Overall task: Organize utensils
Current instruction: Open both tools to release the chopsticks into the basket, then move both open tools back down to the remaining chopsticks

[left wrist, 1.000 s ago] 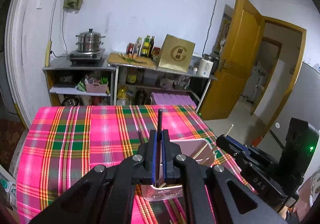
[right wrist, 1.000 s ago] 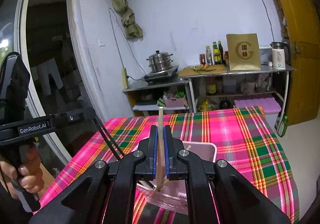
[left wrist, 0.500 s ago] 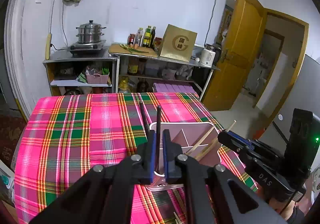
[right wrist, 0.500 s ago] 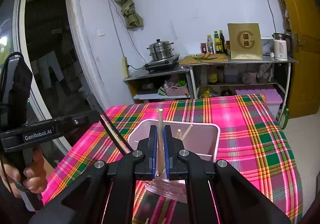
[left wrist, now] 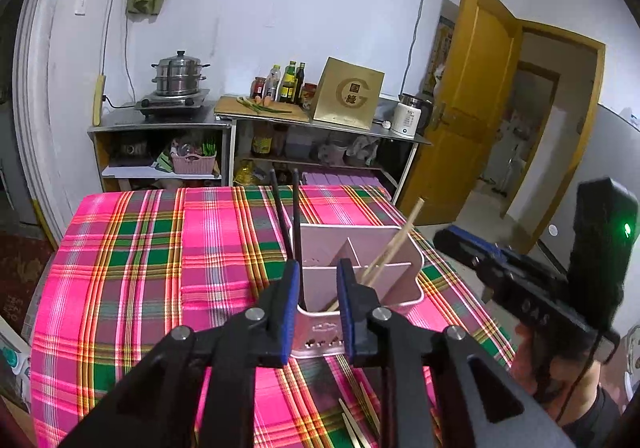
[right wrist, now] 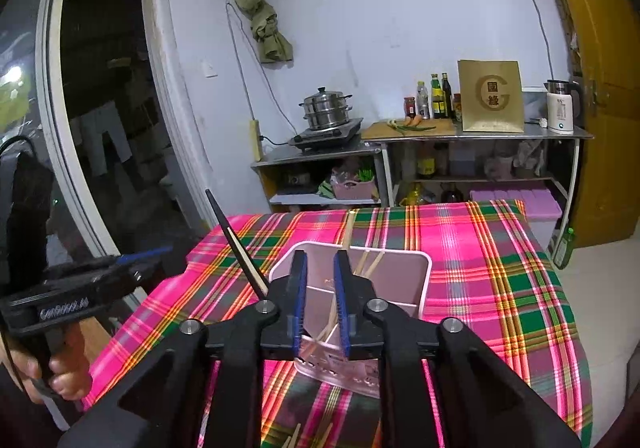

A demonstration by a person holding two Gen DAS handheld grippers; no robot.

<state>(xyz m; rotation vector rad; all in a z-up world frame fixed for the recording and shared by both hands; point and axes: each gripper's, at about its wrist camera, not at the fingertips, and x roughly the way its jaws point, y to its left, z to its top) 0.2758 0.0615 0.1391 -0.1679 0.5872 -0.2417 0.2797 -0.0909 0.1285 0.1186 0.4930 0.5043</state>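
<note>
Chopsticks had just been let go: both claws, left claw (left wrist: 318, 304) and right claw (right wrist: 320, 302), had been opening and stood released, nothing pinched. The black pair (left wrist: 286, 216) and bamboo sticks (left wrist: 394, 244) stood in the pink holder (left wrist: 404, 244) on the desk (left wrist: 160, 248); loose sticks (left wrist: 354, 424) remained to sort.

My pink divided holder (left wrist: 396, 284) stands upright on the plaid cloth; two black chopsticks (left wrist: 295, 216) lean in its left compartment, and pale wooden chopsticks (left wrist: 394, 244) slant in the right one. A few more wooden chopsticks (left wrist: 352, 426) lie loose on the cloth near me.
</note>
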